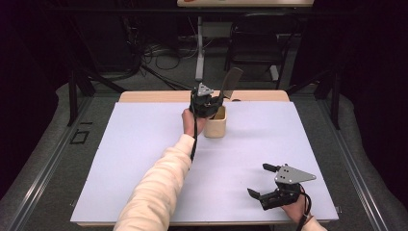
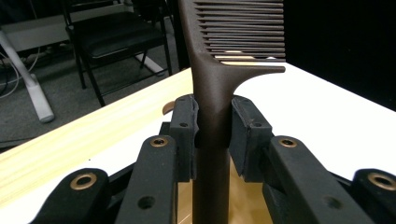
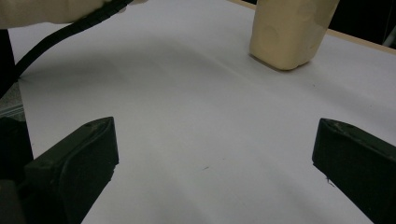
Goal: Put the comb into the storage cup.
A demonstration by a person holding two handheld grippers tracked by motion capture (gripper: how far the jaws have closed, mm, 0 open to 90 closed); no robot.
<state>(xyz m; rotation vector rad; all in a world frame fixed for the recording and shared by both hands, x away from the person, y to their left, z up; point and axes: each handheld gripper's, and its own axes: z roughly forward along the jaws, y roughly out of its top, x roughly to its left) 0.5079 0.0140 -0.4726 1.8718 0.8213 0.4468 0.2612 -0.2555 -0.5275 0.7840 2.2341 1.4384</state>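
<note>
Dark brown comb [image 2: 212, 100], long handle, fine teeth up top, stands upright over the beige cup [image 1: 215, 122] at the table's far edge. Left gripper [image 2: 212, 133] clamps its handle. Right gripper [image 1: 263, 183] gapes empty, near edge.

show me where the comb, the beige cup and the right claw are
comb [image 2: 212, 88]: left gripper view, on its handle just above the pads.
beige cup [image 1: 215, 129]: high view, on its front wall.
right claw [image 1: 262, 180]: high view, midway between its open fingertips.
</note>
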